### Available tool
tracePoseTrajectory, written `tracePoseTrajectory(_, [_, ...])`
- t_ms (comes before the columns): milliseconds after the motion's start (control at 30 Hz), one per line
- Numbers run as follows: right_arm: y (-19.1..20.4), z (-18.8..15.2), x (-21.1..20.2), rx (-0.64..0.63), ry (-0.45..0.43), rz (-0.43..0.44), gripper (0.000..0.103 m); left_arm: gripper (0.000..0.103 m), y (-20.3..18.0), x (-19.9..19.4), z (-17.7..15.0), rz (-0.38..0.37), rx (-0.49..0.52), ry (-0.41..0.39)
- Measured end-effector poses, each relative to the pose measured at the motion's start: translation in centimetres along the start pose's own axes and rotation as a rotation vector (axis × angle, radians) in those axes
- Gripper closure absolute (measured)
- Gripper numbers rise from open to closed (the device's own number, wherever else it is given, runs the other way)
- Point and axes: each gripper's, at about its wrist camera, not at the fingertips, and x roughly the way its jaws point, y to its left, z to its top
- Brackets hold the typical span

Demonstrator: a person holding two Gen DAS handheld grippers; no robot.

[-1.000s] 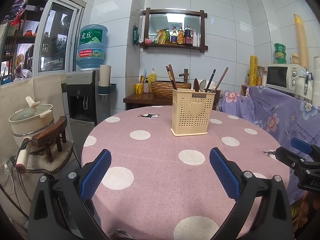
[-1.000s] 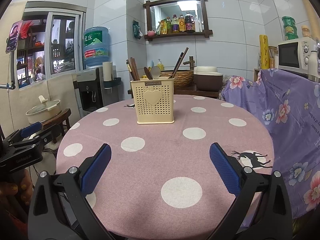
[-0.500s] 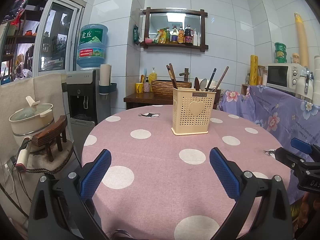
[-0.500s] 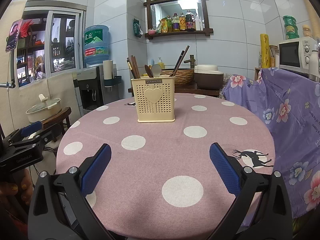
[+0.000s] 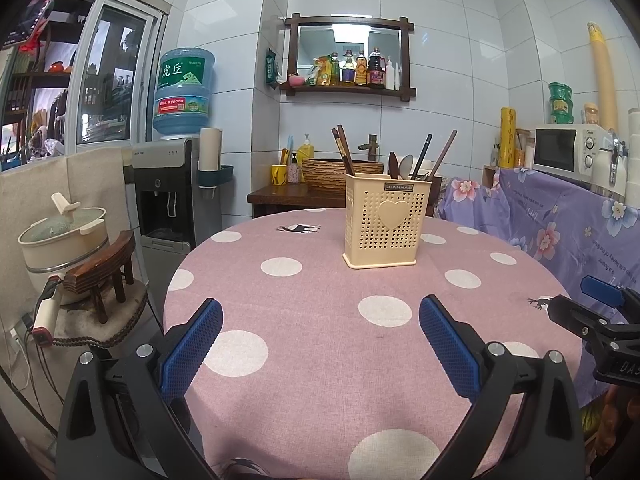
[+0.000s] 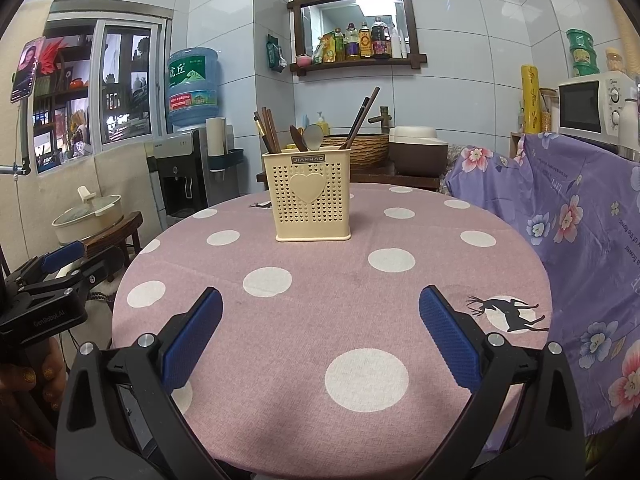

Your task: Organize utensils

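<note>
Pink cloth with white dots covers the round table (image 5: 320,360) in the left wrist view, and a cream plastic basket (image 5: 387,221) with a heart on its front stands upright on it, toward the far side, well apart from the left gripper (image 5: 320,344). That gripper hangs over the near edge with its blue-padded fingers (image 5: 192,347) spread wide and nothing between them. Chopsticks (image 5: 343,151) and spoons (image 5: 400,165) stick up out of the basket; which compartment each sits in is hard to tell from here. At the right edge the other gripper shows only in part. In the right wrist view, the right gripper (image 6: 320,340) is likewise spread, empty, above the near part of the table (image 6: 360,300). The basket (image 6: 308,196) stands ahead, slightly left of centre, with chopsticks (image 6: 268,128) leaning left, more leaning right and spoons (image 6: 306,138) between. The left gripper (image 6: 56,276) shows at the left edge, off the table, held in a hand (image 6: 32,376).
</note>
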Motion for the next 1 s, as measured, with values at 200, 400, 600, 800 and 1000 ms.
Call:
tracePoseTrajectory(200, [0.06, -0.05, 0.0, -0.001, -0.002, -0.002, 0.006, 0.005, -0.04, 0.0, 0.02, 0.001, 0.001, 0.001])
tracePoseTrajectory(400, [0.08, -0.09, -0.03, -0.002, -0.004, -0.002, 0.006, 0.005, 0.38, 0.0, -0.18, -0.009, 0.001, 0.003])
tracePoseTrajectory(600, [0.09, -0.19, 0.04, -0.001, -0.002, 0.0, 0.006, 0.005, 0.35, -0.27, -0.13, 0.002, 0.001, -0.013])
tracePoseTrajectory(800, [0.15, -0.21, -0.02, -0.002, -0.002, 0.001, 0.006, 0.005, 0.09, -0.24, 0.05, 0.014, 0.008, -0.003])
tracePoseTrajectory(1000, [0.14, -0.14, -0.06, 0.0, -0.001, 0.002, 0.006, 0.005, -0.09, -0.12, 0.25, 0.019, 0.009, 0.009])
